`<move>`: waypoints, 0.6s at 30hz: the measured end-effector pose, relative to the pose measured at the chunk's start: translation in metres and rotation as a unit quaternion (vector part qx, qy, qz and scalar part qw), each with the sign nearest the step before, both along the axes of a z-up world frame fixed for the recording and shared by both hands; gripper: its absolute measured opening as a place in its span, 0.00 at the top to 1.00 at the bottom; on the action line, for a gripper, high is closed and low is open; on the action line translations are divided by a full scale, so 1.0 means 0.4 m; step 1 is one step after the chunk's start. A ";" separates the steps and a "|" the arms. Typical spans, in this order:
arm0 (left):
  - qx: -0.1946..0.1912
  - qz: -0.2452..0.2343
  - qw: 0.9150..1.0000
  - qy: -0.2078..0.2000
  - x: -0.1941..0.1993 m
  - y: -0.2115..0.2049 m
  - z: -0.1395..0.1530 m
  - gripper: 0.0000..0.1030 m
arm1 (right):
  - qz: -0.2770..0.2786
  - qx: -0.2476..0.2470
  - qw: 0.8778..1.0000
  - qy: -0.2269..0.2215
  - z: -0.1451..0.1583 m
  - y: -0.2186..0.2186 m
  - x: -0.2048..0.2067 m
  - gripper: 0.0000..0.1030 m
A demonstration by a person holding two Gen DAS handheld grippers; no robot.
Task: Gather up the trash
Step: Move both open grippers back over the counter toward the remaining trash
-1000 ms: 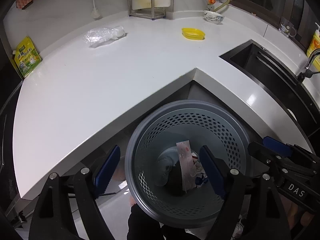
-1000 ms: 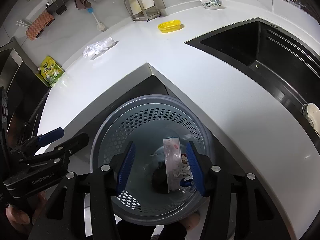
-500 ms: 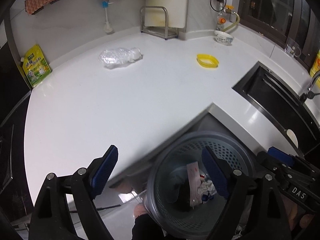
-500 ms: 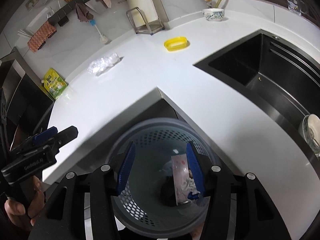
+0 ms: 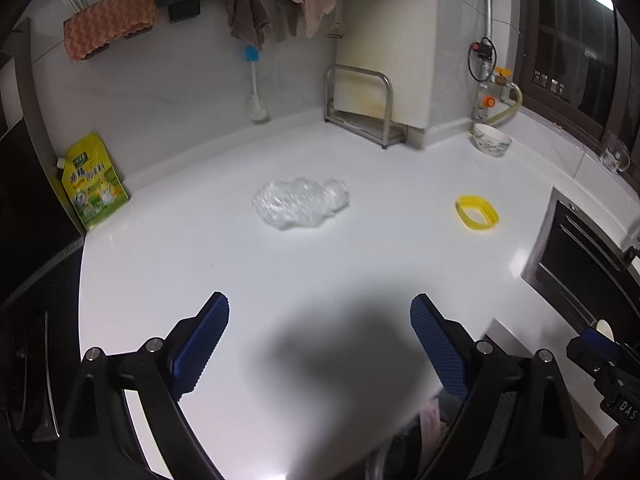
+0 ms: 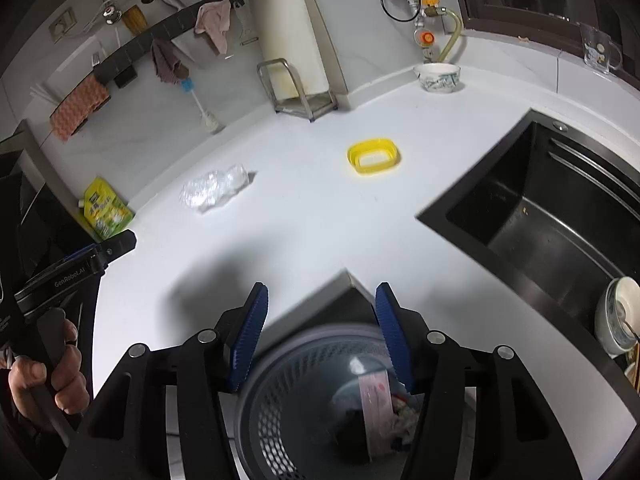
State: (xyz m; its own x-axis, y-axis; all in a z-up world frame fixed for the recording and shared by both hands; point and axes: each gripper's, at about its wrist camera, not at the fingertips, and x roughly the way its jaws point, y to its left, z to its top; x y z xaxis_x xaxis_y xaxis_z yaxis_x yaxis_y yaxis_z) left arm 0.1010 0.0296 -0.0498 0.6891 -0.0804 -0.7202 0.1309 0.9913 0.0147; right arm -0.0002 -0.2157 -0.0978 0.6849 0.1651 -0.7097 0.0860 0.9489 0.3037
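Note:
A crumpled clear plastic wrap (image 5: pixel 301 202) lies on the white counter (image 5: pixel 240 264), well ahead of my left gripper (image 5: pixel 319 312), which is open and empty above the counter. The wrap also shows in the right wrist view (image 6: pixel 213 191). A yellow plastic ring lid (image 5: pixel 477 211) lies to the right of the wrap; it also shows in the right wrist view (image 6: pixel 373 156). My right gripper (image 6: pixel 321 300) is open and empty above a grey perforated bin (image 6: pixel 280 408) holding a pink wrapper (image 6: pixel 376 400) and other scraps.
A green-yellow pouch (image 5: pixel 94 182) leans at the counter's left end. A metal rack (image 5: pixel 362 108), a brush (image 5: pixel 256 92) and a bowl (image 5: pixel 492 140) stand along the back wall. A black sink (image 6: pixel 552 216) is on the right, with dishes (image 6: pixel 618 316) in it.
Both grippers have risen and tilted forward from over the bin toward the counter. The bin has slid to the bottom of both views. Both stay open.

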 end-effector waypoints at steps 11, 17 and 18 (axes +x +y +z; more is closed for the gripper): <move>0.015 -0.022 1.000 -0.010 0.190 0.055 -0.011 0.10 | -0.023 -0.004 1.000 -0.019 0.034 0.046 0.168 0.39; 0.025 -0.044 0.999 -0.003 0.286 0.060 -0.046 0.09 | -0.046 -0.006 0.999 -0.014 0.031 0.047 0.229 0.38; 0.024 -0.048 0.999 -0.001 0.305 0.059 -0.052 0.09 | -0.051 -0.007 0.999 -0.012 0.029 0.047 0.238 0.38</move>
